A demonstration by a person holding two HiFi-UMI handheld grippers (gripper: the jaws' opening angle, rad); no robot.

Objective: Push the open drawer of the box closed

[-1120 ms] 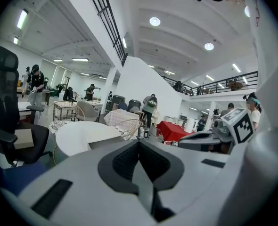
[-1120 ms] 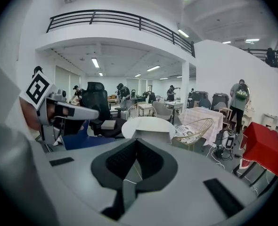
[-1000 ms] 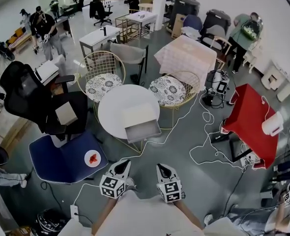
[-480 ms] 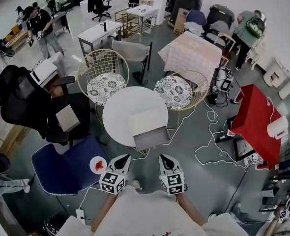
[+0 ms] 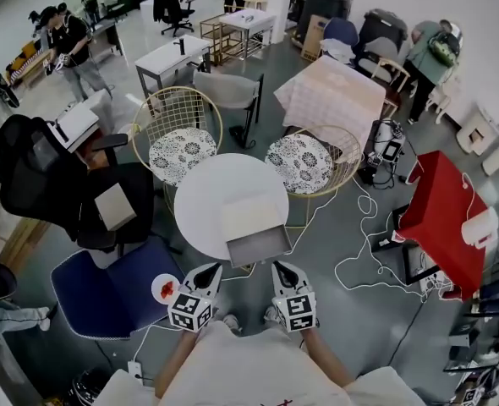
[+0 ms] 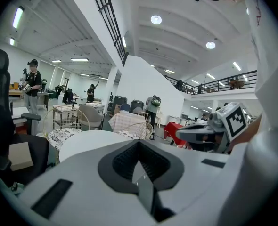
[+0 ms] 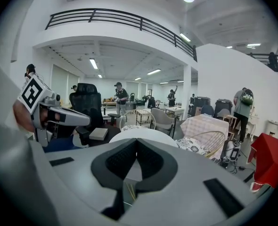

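Observation:
A cream box (image 5: 249, 207) stands on the round white table (image 5: 207, 197), near its closest rim. Its grey drawer (image 5: 259, 245) is pulled out toward me and overhangs the table edge. My left gripper (image 5: 208, 270) hovers just short of the drawer's left front corner, jaws together and empty. My right gripper (image 5: 281, 268) is level with it, just short of the drawer's right front corner, also shut and empty. In the left gripper view the left gripper (image 6: 139, 144) points over the table top (image 6: 89, 142). In the right gripper view the right gripper (image 7: 136, 142) points the same way.
A blue chair (image 5: 97, 286) holding a small plate (image 5: 163, 289) stands at my left. A black office chair (image 5: 42, 172) is further left. Two wire chairs with patterned cushions (image 5: 180, 150) (image 5: 300, 161) stand behind the table. White cables (image 5: 359, 260) lie on the floor at right, by a red table (image 5: 440, 214).
I have stepped closer to the table. Both grippers moved forward together and now sit just short of the drawer front. Their jaws stayed shut.

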